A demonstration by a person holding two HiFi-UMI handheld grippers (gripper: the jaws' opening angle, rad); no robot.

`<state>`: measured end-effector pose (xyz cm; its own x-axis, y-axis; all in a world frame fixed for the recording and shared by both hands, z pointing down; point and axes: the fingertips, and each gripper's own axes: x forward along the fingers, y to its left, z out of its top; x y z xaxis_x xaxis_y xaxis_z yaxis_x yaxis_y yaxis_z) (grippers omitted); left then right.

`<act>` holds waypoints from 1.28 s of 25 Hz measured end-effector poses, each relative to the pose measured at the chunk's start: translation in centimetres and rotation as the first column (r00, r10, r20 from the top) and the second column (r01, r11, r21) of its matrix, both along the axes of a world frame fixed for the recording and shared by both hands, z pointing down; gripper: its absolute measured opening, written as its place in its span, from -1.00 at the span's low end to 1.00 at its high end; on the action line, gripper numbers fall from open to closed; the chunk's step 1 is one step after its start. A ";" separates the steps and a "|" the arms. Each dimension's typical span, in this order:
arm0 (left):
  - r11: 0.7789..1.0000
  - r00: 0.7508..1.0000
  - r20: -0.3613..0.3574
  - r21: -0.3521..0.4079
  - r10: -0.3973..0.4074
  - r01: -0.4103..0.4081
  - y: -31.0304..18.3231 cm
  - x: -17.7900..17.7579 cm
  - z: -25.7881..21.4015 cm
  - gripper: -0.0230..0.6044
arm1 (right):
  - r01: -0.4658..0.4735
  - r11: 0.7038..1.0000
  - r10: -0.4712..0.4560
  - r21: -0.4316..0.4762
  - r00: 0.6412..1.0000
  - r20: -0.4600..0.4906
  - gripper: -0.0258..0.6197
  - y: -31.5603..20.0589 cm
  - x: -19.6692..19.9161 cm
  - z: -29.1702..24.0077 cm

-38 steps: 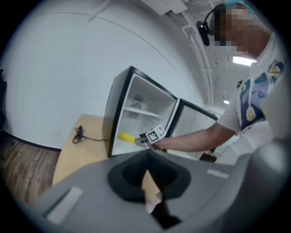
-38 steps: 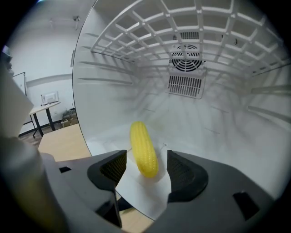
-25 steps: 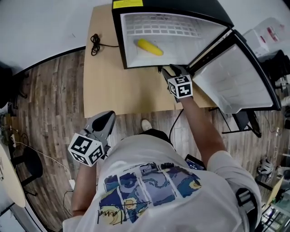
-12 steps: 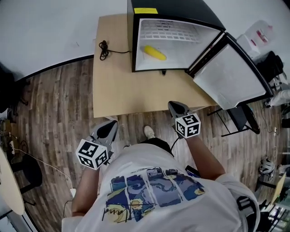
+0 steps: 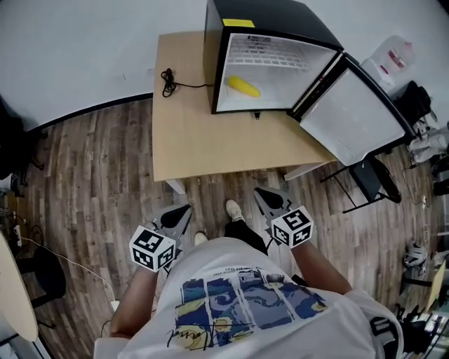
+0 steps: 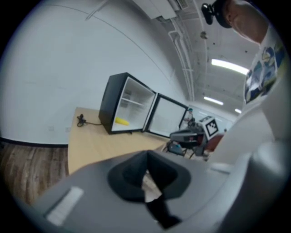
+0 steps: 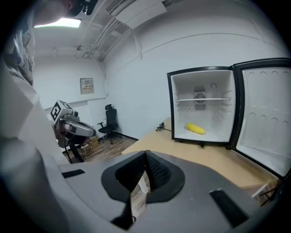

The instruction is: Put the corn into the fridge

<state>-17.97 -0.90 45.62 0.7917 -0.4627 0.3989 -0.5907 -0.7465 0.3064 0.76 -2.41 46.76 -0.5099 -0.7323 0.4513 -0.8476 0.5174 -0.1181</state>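
The yellow corn [image 5: 243,86] lies on the floor of the open black mini fridge [image 5: 280,14], which stands on the wooden table [image 5: 210,140]; its door [image 5: 351,119] is swung wide to the right. Both grippers hover over the floor in front of the table, far from the fridge. My left gripper [image 5: 184,210] is shut and empty, as its own view [image 6: 146,157] shows, with the corn [image 6: 121,121] far ahead. My right gripper [image 5: 264,193] is also shut on nothing [image 7: 146,154], facing the corn [image 7: 196,129] in the fridge [image 7: 200,73].
A black cable [image 5: 168,78] lies coiled on the table's left rear part. A black stand [image 5: 375,184] sits under the open door. An office chair [image 7: 109,119] stands by the far wall. The person's shoe [image 5: 233,210] is between the grippers.
My right gripper has pulled back from the fridge mouth across the table to the person's body. The left gripper has drifted slightly. The corn stays in the fridge.
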 end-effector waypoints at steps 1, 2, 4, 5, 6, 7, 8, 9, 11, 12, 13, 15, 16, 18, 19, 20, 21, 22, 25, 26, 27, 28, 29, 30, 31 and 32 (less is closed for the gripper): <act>1.000 1.000 -0.001 0.003 0.008 -0.008 0.3 0.2 0.0 -0.90 | 0.010 1.000 -0.010 0.005 1.000 0.002 -0.89 0.5 -0.5 -0.3; 1.000 1.000 -0.003 0.007 0.015 -0.015 0.5 0.4 0.0 -0.90 | 0.015 1.000 -0.015 0.011 1.000 0.008 -0.89 1.0 -0.9 -0.7; 1.000 1.000 -0.011 0.011 0.025 -0.024 1.0 0.7 -0.2 -0.90 | 0.014 1.000 -0.015 0.022 1.000 0.021 -0.89 1.7 -1.5 -1.1; 1.000 0.999 -0.016 0.011 0.028 -0.028 1.2 0.7 -0.3 -0.90 | 0.012 1.000 -0.013 0.027 1.000 0.027 -0.89 1.9 -1.7 -1.3; 0.999 0.999 -0.018 0.012 0.031 -0.031 1.3 0.8 -0.4 -0.90 | 0.010 0.999 -0.011 0.031 0.999 0.030 -0.89 2.2 -1.9 -1.5; 0.999 0.999 -0.018 0.012 0.036 -0.036 1.5 0.7 -0.4 -0.90 | 0.008 0.999 -0.009 0.034 0.999 0.032 -0.89 2.4 -2.0 -1.6; 0.999 0.999 -0.017 0.013 0.041 -0.041 1.7 0.7 -0.3 -0.90 | 0.007 0.999 -0.008 0.036 0.999 0.032 -0.89 2.7 -2.1 -1.7; 0.999 0.999 -0.016 0.014 0.044 -0.044 1.9 0.7 -0.2 -0.90 | 0.007 0.999 -0.008 0.039 0.999 0.032 -0.89 2.9 -2.1 -1.8; 0.999 0.999 -0.013 0.015 0.040 -0.040 2.1 0.6 -0.1 -0.90 | 0.008 0.999 -0.009 0.043 1.000 0.028 -0.89 3.3 -2.0 -1.9; 0.999 0.999 -0.012 0.016 0.034 -0.034 2.1 0.5 -0.1 -0.90 | 0.007 0.999 -0.008 0.045 1.000 0.025 -0.89 3.4 -1.9 -2.0; 0.999 1.000 -0.012 0.018 0.028 -0.028 2.1 0.4 -0.2 -0.90 | 0.006 0.999 -0.007 0.047 1.000 0.024 -0.89 3.6 -1.9 -2.1; 1.000 1.000 -0.017 0.023 0.019 -0.018 2.2 0.3 -0.4 -0.90 | 0.008 0.999 -0.009 0.054 1.000 0.022 -0.89 3.7 -1.9 -2.4; 1.000 1.000 -0.019 0.025 0.016 -0.015 2.3 0.2 -0.5 -0.90 | 0.010 0.998 -0.012 0.057 1.000 0.021 -0.89 3.7 -2.0 -2.5; 1.000 1.000 -0.019 0.028 0.008 -0.008 2.5 -0.2 -0.5 -0.90 | 0.020 0.998 -0.021 0.063 1.000 0.023 -0.89 3.7 -2.5 -2.8; 1.000 1.000 -0.017 0.028 0.002 -0.002 2.7 -0.5 -0.5 -0.90 | 0.026 0.997 -0.028 0.066 0.999 0.023 -0.89 3.7 -2.8 -2.9; 1.000 1.000 -0.015 0.027 -0.006 0.006 2.8 -0.8 -0.4 -0.90 | 0.034 0.997 -0.036 0.069 0.999 0.023 -0.89 3.7 -3.1 -3.0; 1.000 1.000 -0.014 0.026 -0.015 0.015 2.9 -1.1 -0.3 -0.90 | 0.043 0.996 -0.045 0.073 0.999 0.023 -0.89 3.8 -3.3 -3.1; 0.999 1.000 -0.014 0.023 -0.023 0.023 3.1 -1.4 -0.3 -0.90 | 0.051 0.996 -0.053 0.075 0.998 0.023 -0.89 3.9 -3.5 -3.2; 0.999 0.999 -0.011 0.010 -0.034 0.034 3.6 -1.8 0.3 -0.90 | 0.059 0.995 -0.060 0.077 0.998 0.020 -0.89 4.0 -3.6 -3.1; 0.999 0.999 -0.009 0.007 -0.034 0.035 3.8 -1.8 0.5 -0.90 | 0.057 0.995 -0.059 0.078 0.998 0.019 -0.89 4.1 -3.5 -3.2; 0.999 0.999 -0.007 0.004 -0.034 0.034 3.9 -1.8 0.6 -0.90 | 0.054 0.995 -0.056 0.078 0.998 0.019 -0.89 4.1 -3.4 -3.2; 0.999 0.999 -0.006 0.002 -0.034 0.034 3.9 -1.7 0.7 -0.90 | 0.052 0.996 -0.053 0.078 0.998 0.020 -0.89 4.2 -3.4 -3.2; 0.999 0.999 -0.007 0.000 -0.033 0.033 4.0 -1.6 0.8 -0.90 | 0.049 0.996 -0.050 0.077 0.999 0.019 -0.89 4.4 -3.2 -3.3; 0.999 0.999 -0.009 -0.002 -0.033 0.033 4.1 -1.4 0.9 -0.90 | 0.045 0.996 -0.046 0.073 0.999 0.018 -0.89 4.6 -3.1 -3.3; 1.000 0.999 -0.013 -0.004 -0.031 0.031 4.1 -1.1 1.0 -0.90 | 0.040 0.997 -0.041 0.069 0.999 0.017 -0.89 4.8 -2.9 -3.3; 1.000 0.999 -0.018 -0.005 -0.027 0.027 4.2 -0.8 1.0 -0.90 | 0.036 0.997 -0.037 0.063 0.999 0.016 -0.89 5.0 -2.6 -3.3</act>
<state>-18.75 3.30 46.66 0.7859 -0.4821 0.3871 -0.6051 -0.7286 0.3211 -1.87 2.58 43.49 -0.5439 -0.7399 0.3959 -0.8262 0.5546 -0.0985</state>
